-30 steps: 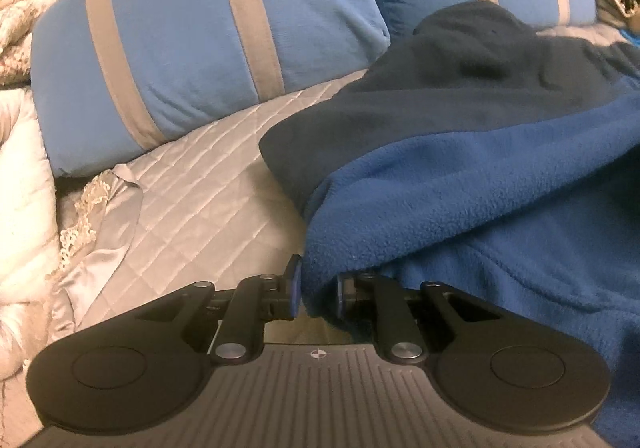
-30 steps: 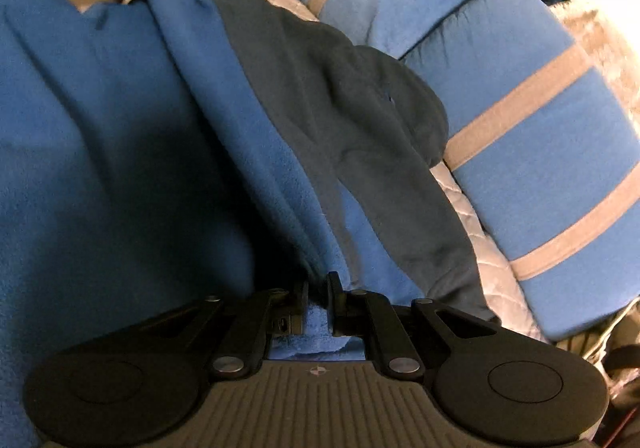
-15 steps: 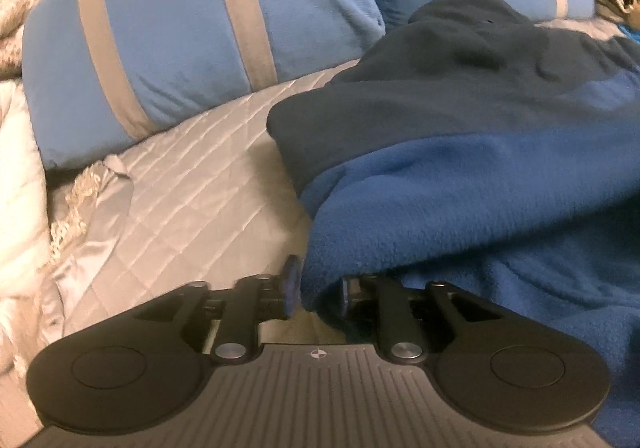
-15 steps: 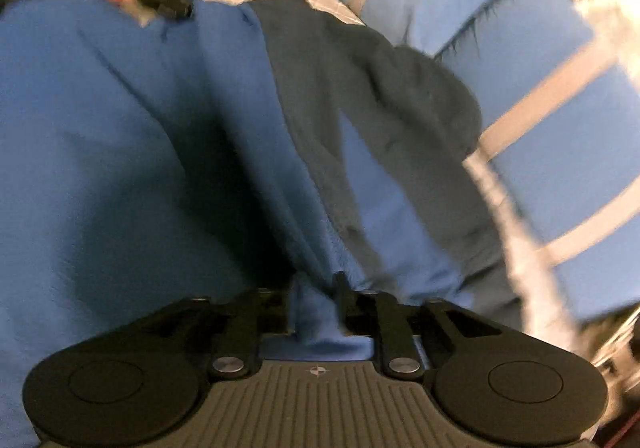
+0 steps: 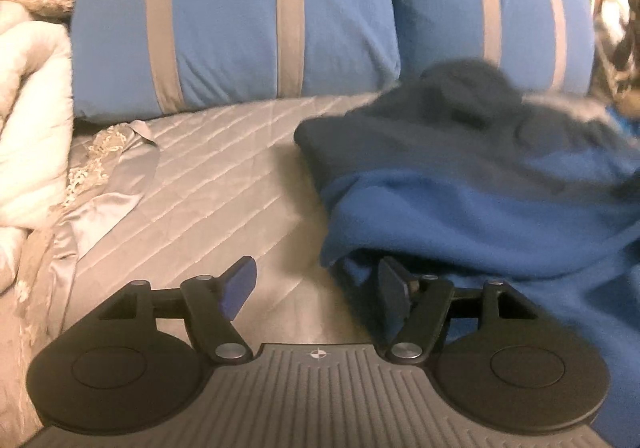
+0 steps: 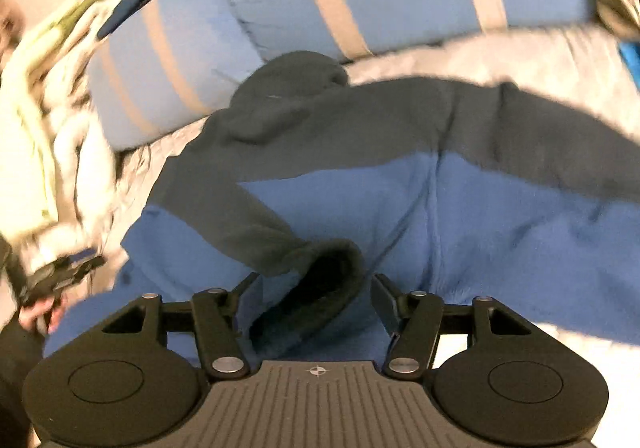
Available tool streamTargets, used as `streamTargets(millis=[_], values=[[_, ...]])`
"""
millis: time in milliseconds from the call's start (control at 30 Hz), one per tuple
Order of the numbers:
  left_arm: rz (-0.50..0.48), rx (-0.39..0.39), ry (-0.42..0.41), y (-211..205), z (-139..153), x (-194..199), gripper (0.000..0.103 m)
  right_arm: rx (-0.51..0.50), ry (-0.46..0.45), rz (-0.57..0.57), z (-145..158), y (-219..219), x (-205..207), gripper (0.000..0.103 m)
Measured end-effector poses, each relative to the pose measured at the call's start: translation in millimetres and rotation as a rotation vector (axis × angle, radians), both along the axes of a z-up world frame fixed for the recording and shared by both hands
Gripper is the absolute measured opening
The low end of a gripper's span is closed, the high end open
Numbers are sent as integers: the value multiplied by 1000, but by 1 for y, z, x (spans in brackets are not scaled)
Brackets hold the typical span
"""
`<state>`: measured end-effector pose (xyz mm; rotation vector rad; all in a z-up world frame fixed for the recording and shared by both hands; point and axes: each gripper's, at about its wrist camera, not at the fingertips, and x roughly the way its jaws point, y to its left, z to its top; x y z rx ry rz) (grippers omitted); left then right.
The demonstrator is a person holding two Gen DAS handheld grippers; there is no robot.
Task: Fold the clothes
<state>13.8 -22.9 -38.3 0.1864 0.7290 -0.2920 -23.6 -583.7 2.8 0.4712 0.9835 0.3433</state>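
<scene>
On the quilted bed cover [image 5: 208, 184], near the striped pillows [image 5: 232, 28], both left gripper [image 5: 316, 284] and right gripper [image 6: 308, 300] gape wide, holding nothing, so the blue fleece hoodie [image 6: 400, 208] lies flat for folding.

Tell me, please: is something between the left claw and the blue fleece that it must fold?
Nothing visible is in the way. The left claw is open over the bare quilted bedcover, and the edge of the fleece lies right at its right finger. The striped pillows sit farther back.
</scene>
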Motion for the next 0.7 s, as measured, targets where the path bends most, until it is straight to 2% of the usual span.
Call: streamTargets(millis=[100, 200, 267, 400, 467, 500, 567, 600, 700], values=[[-6, -63, -24, 2, 23, -19, 68, -51, 46, -78, -12, -5, -5, 62], [-28, -100, -63, -1, 43, -44, 70, -42, 112, -173, -26, -14, -11, 62], [-46, -119, -89, -2, 54, -60, 75, -36, 143, -215, -33, -19, -17, 62], [-73, -160, -84, -5, 62, -77, 76, -85, 135, -294, -47, -28, -26, 60], [-91, -189, -64, -10, 62, -78, 76, -20, 129, -333, -61, -37, -25, 58], [-100, -205, -56, -13, 61, -79, 76, 16, 129, -341, -66, -40, -25, 54], [-119, -229, -42, -21, 59, -80, 76, 60, 131, -342, -74, -44, -23, 24], [-129, -237, -37, -25, 57, -82, 76, 63, 132, -344, -76, -46, -22, 19], [-157, -243, -27, -39, 51, -84, 76, 20, 105, -371, -69, -55, -19, 17]])
